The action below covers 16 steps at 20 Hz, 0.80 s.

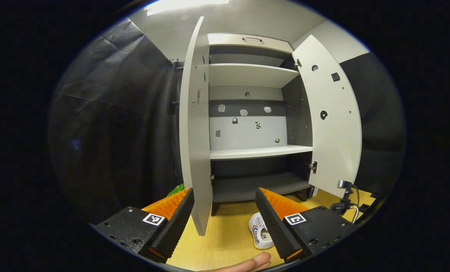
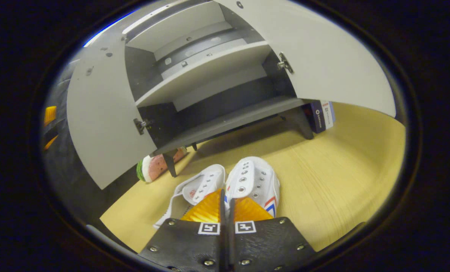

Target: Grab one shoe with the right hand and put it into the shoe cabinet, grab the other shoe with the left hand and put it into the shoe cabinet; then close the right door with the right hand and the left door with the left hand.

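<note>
shoes: white cloth, metal eyelets | floor: pale wood grain, matt | cabinet doors: smooth, matt

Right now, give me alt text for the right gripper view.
The right gripper, jaws nearly together, pinches the inner side of the right-hand white shoe; its mate lies beside it on the yellow wooden floor. Beyond, the shoe cabinet stands with both doors open.

Left gripper jaws wide apart, nothing between them. Ahead: shoe cabinet, left door and right door both swung open, shelves bare (small stickers on back panel). One white shoe on the wood floor just beside the right finger. A fingertip at bottom edge.
</note>
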### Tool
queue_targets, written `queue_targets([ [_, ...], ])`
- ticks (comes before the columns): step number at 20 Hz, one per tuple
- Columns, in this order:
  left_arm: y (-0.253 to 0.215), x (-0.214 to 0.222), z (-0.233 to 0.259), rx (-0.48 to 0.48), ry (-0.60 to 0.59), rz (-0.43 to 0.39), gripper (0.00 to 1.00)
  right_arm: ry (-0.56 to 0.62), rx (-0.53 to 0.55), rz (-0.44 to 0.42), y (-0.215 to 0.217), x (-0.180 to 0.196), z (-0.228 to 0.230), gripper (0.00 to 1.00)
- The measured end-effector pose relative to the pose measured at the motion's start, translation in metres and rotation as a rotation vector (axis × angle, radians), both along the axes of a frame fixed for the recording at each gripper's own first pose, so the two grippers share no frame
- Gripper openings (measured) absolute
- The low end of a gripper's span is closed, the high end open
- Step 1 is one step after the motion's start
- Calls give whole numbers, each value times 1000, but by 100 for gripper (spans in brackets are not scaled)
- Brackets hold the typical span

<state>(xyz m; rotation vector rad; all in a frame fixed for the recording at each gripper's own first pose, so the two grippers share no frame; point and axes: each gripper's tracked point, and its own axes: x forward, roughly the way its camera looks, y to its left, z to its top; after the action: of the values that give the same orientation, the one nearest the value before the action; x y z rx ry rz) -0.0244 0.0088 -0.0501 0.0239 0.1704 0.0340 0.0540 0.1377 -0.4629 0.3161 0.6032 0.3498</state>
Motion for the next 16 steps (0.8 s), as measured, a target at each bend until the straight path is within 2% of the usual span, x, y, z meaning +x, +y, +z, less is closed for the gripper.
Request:
queue_targets([
  [3,-5,4,1,-15,-16,-6,99,-65,22,28,3,-1,42,0],
  [4,-5,4,1,-17,-19,-12,99,-93,22,30,2,2,58,5],
  [5,-7,4,1,-18,-18,-23,99,-116,20,31,1,5,73,0],
  [8,-10,7,3,-24,-34,-44,99,-193,21,34,1,16,124,0],
  [12,-15,13,6,-21,-56,-64,99,-280,32,46,10,49,186,0],
  [16,-16,19,9,-13,-67,-66,99,-377,-24,58,16,94,249,0],
])
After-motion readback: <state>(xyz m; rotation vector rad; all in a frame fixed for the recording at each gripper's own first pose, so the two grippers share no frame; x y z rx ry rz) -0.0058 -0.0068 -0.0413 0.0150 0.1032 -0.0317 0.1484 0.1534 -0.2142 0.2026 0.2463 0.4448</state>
